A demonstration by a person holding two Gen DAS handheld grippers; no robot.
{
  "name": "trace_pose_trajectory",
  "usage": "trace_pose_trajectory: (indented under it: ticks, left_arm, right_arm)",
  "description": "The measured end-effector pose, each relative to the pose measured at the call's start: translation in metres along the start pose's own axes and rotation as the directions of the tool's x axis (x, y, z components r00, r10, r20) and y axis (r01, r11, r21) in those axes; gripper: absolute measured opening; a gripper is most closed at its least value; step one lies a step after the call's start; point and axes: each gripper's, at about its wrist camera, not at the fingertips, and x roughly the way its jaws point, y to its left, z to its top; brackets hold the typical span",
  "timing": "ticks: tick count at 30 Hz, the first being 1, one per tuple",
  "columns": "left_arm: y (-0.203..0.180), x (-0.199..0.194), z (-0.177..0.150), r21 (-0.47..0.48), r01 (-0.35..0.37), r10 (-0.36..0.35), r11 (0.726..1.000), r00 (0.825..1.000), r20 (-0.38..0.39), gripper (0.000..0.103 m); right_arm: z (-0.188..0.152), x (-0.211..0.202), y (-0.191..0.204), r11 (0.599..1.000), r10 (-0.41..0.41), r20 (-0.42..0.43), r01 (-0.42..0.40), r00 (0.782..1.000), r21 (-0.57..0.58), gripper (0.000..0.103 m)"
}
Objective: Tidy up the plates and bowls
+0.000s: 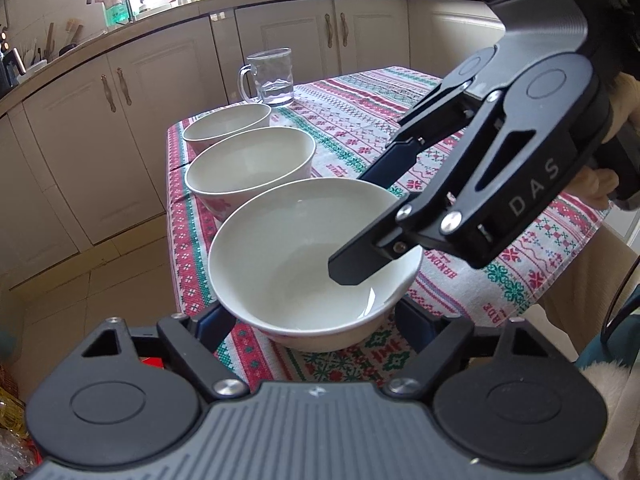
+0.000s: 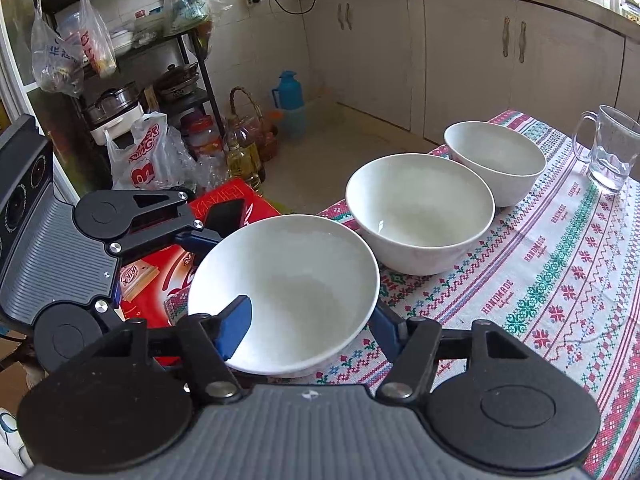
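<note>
Nearest bowl (image 1: 312,264) | left tongs (image 1: 316,324) wide, flanking base | right tongs (image 2: 308,326) straddle rim, unclosed

"DAS" stood on the right gripper (image 1: 366,236) (white letters on black); "HANDMADE" repeated along the tablecloth (image 2: 560,264).

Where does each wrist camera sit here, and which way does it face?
Left wrist: behind the left gripper, looking along the bowl row toward the glass mug; the right gripper shows, straddling the nearest bowl's rim.
Right wrist: behind the right gripper, facing the nearest bowl; the left gripper shows.
Shared: all three bowls, mug, tablecloth.
</note>
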Motion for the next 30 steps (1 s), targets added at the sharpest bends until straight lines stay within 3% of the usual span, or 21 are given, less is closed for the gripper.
trace_pose_trajectory:
  ticks: [13,30]
  left_arm:
    - [-0.025,0.01,0.028,0.065,0.076,-0.078,0.995,0.996,0.033,0.086]
    - [-0.068,0.044,0.057,0.141,0.215,-0.222,0.967,0.974,0.039,0.086]
  right_arm:
    - [-0.018,-0.036,-0.011,0.996,-0.089,0.024,0.089,0.996,0.023,0.072]
    - [-0.055,-0.078,-0.045,0.966,-0.23,0.012,0.227,0.973,0.123,0.074]
